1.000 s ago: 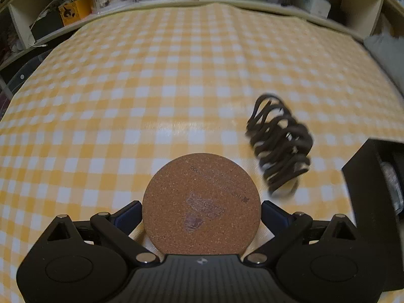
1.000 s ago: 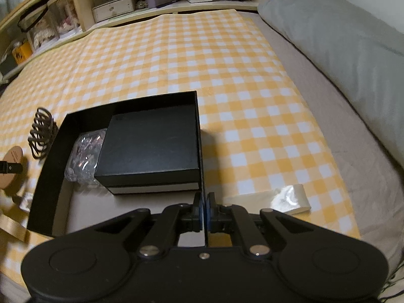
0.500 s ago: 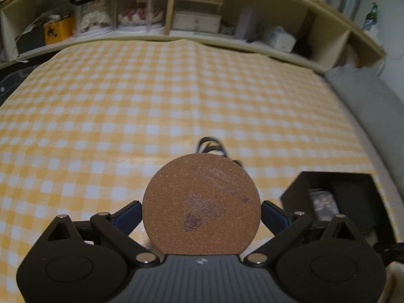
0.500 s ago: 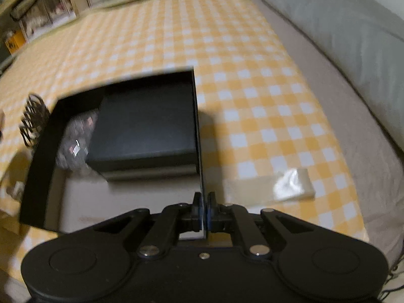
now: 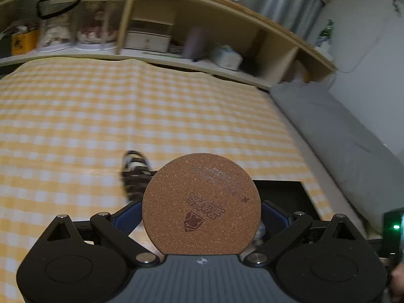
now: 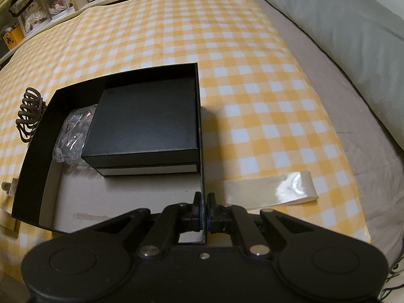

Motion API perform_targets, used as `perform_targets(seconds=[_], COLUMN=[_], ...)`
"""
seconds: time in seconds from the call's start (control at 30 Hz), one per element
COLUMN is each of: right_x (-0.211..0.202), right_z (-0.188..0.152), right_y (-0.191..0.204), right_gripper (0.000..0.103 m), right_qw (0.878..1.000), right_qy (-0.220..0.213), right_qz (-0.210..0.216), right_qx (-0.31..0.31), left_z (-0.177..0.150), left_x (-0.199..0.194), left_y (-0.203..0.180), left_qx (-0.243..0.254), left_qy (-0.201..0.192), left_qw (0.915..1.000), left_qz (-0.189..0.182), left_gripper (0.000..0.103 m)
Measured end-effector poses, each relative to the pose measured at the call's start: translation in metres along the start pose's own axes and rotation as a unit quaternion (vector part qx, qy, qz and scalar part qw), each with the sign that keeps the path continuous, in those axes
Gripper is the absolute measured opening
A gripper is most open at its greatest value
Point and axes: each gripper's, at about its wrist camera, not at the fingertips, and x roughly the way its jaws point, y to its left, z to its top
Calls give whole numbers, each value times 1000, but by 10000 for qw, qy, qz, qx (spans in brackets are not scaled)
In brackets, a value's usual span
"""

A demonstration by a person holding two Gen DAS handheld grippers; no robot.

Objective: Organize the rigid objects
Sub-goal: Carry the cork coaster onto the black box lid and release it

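A round cork coaster [image 5: 201, 204] with a dark printed mark stands upright in my left gripper [image 5: 201, 216], shut on its two edges by the blue pads. Behind it a dark spiral hair claw [image 5: 135, 174] lies on the checked cloth, and a corner of the open black box [image 5: 282, 192] shows to the right. In the right wrist view my right gripper [image 6: 204, 207] is shut on the right wall of that black box [image 6: 126, 74]. Inside lie a smaller black lidded box [image 6: 144, 118] and a clear crinkled packet [image 6: 73, 131]. The hair claw [image 6: 29, 113] sits just left of the box.
A yellow and white checked cloth [image 6: 227, 38] covers the bed. A glossy strip of tape [image 6: 270, 189] lies right of the box. A grey pillow [image 6: 341, 38] runs along the right side. Shelves with storage boxes [image 5: 149, 39] line the far edge.
My left gripper rose and swung right with the coaster, so the hair claw slid left in its view and the black box came in behind. The right gripper kept its hold.
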Motion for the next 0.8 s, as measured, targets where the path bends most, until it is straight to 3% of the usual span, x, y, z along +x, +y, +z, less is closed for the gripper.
perform_targets(seconds=[0.2, 0.47, 0.8], right_x=[0, 1, 0], right_z=[0, 1, 2], right_y=[0, 0, -3], right_gripper=[3, 4, 4], right_qw=[10000, 10000, 10000], right_qy=[-5, -1, 15], right_qz=[-4, 10, 76], right_qx=[-12, -7, 13], left_z=[-1, -12, -18], left_x=[19, 87, 137], left_y=[-44, -104, -134], left_qx=[193, 769, 1215], left_qy=[122, 447, 621], left_qw=[9993, 9956, 9902], left_qz=[-291, -303, -289], left_gripper=[98, 98, 98])
